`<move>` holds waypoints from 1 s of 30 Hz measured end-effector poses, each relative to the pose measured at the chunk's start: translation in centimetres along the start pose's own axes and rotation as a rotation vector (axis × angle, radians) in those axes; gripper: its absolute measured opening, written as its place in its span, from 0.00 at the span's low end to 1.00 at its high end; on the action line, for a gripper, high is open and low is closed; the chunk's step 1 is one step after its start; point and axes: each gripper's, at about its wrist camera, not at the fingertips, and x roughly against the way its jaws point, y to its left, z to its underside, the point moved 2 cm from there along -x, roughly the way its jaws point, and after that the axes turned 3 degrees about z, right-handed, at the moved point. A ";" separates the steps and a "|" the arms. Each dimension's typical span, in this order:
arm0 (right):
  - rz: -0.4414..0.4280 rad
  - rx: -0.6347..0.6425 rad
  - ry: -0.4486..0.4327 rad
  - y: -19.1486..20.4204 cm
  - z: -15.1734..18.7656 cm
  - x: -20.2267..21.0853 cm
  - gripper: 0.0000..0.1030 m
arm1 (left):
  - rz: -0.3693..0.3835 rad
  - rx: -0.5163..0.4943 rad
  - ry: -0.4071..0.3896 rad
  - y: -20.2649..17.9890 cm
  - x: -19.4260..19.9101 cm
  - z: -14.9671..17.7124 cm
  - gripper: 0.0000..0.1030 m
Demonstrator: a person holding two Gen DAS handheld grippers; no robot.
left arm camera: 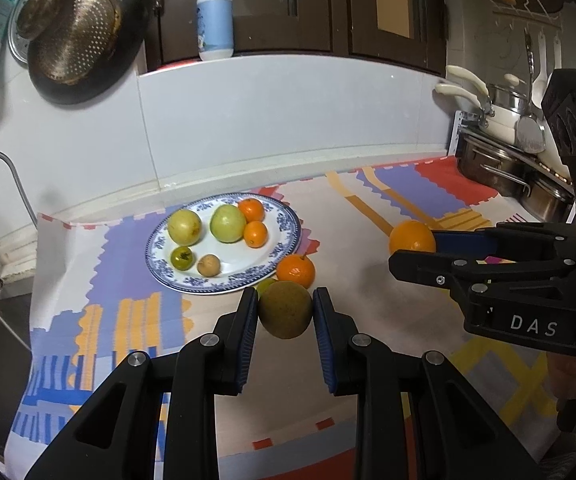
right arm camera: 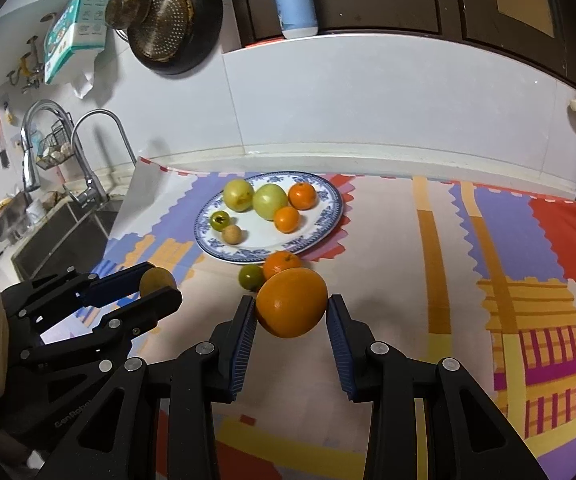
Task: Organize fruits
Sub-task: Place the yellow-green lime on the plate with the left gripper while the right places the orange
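Observation:
My left gripper (left arm camera: 285, 312) is shut on a brownish-green round fruit (left arm camera: 285, 309), held above the patterned mat; it also shows in the right wrist view (right arm camera: 157, 281). My right gripper (right arm camera: 291, 310) is shut on a large orange (right arm camera: 292, 307), seen in the left wrist view too (left arm camera: 412, 237). A blue-and-white plate (left arm camera: 288, 228) holds two pale green fruits, two small oranges, a small green fruit and a small tan fruit. A small orange (left arm camera: 296, 270) and a green fruit (right arm camera: 251, 277) lie on the mat beside the plate's near rim.
A sink with faucets (right arm camera: 87, 184) lies left of the mat. Steel pans (left arm camera: 500, 168) and utensils stand at the right. A soap bottle (left arm camera: 214, 20) sits on the ledge, a strainer and pan (left arm camera: 75, 40) hang on the wall.

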 end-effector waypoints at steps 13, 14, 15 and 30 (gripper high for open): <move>-0.034 0.003 -0.050 2.3 -1.2 0.3 0.36 | -0.055 0.008 -0.033 2.6 1.9 -1.4 0.27; -0.035 0.005 -0.054 2.5 -1.3 0.3 0.36 | -0.059 0.006 -0.039 2.7 2.0 -1.5 0.27; -0.038 0.007 -0.059 2.7 -1.5 0.3 0.36 | -0.064 0.005 -0.046 3.0 2.2 -1.7 0.27; -0.055 0.034 -0.095 4.6 -4.7 -1.1 0.36 | -0.113 0.015 -0.106 5.7 1.9 -4.1 0.27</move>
